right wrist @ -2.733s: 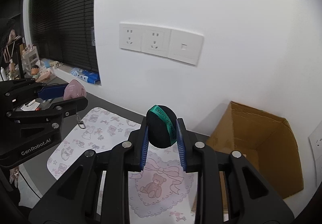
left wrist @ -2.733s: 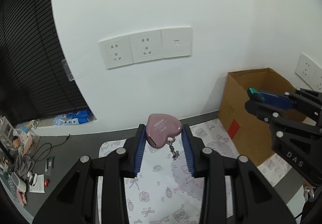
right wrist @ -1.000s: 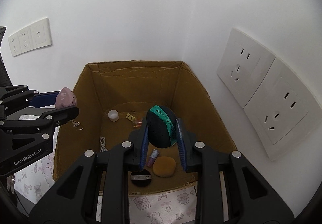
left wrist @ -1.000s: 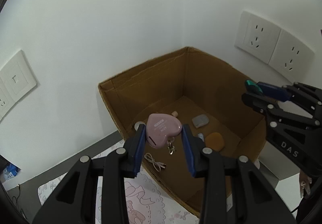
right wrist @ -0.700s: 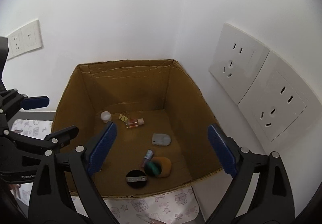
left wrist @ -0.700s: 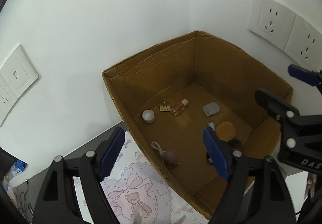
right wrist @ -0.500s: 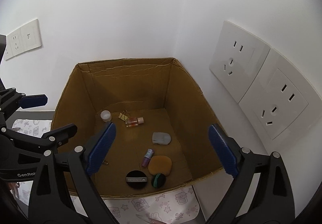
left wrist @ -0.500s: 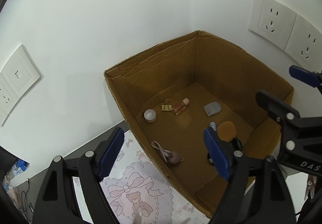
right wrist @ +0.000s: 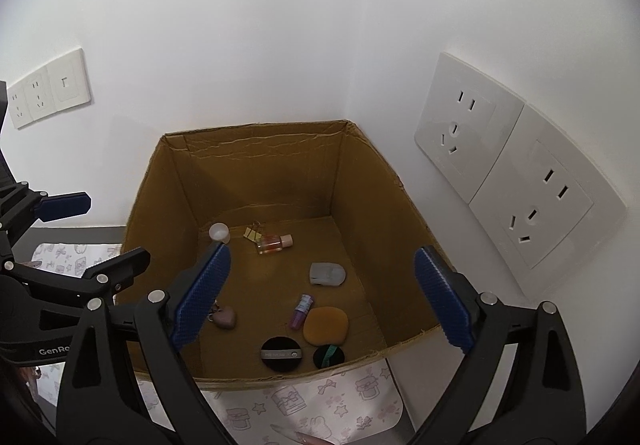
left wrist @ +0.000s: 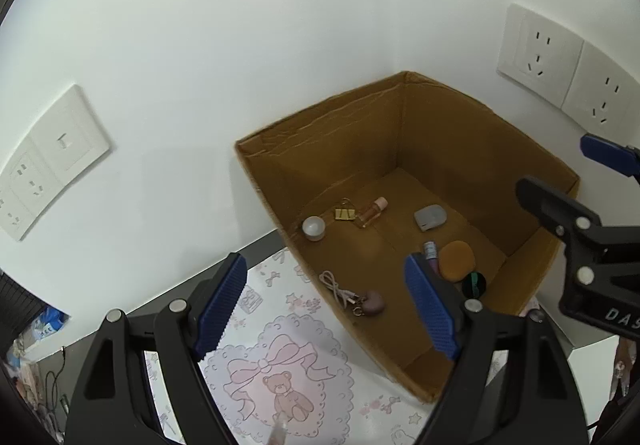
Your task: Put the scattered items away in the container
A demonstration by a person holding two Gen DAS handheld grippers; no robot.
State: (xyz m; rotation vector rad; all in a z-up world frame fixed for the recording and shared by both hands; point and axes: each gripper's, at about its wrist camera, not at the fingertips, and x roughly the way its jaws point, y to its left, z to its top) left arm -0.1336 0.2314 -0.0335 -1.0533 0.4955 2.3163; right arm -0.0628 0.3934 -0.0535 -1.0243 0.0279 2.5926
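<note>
Cardboard box (right wrist: 256,173) in the wall corner on the desk, holding pink heart (right wrist: 225,317), green-banded ball (right wrist: 329,356), orange sponge (right wrist: 325,325), black compact (right wrist: 281,353), small bottle (right wrist: 274,243). Left gripper (left wrist: 326,305) and right gripper (right wrist: 320,297) above it, jaws spread, empty. Best lifted straight up, clear of the rim.

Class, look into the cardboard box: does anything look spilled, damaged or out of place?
Nothing stands out. The small bottle lies on its side with no spill visible, and the box rim is only slightly ragged.
</note>
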